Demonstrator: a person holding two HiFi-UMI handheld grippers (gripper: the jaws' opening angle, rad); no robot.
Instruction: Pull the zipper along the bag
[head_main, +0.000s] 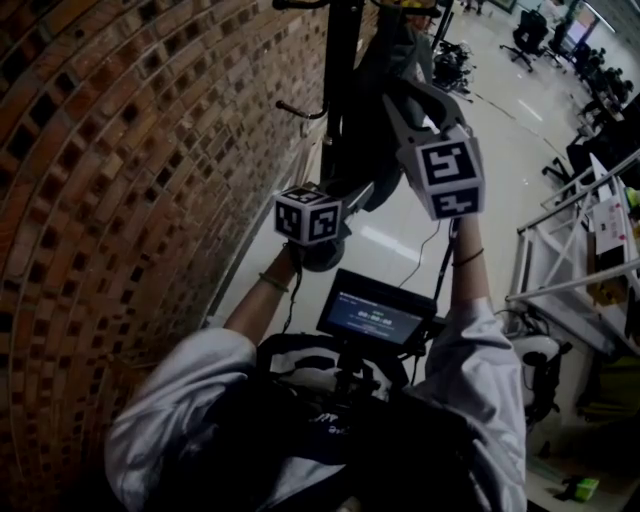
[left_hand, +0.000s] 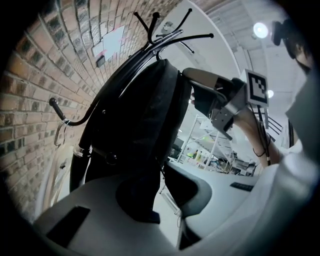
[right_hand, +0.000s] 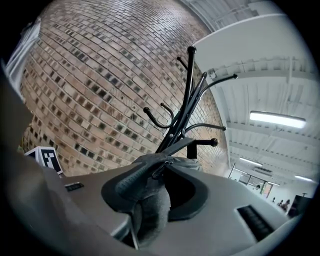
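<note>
Here the bag (left_hand: 145, 115) hangs upright from a coat rack (left_hand: 170, 37) beside the brick wall (head_main: 120, 200), long axis vertical above a pale floor (head_main: 400, 245); its contents are unseen. The left hand-held gripper (left_hand: 155, 202) clenches the bag's lower fabric; the right hand-held gripper (right_hand: 160, 197) stands released, jaws spread around the top, zipper (right_hand: 159, 170) between them.

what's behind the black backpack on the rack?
Behind the black fabric backpack stands the black metal coat rack, hooks showing above it, then the red brick wall. The backpack covers the hook it hangs from and part of the pole.
</note>
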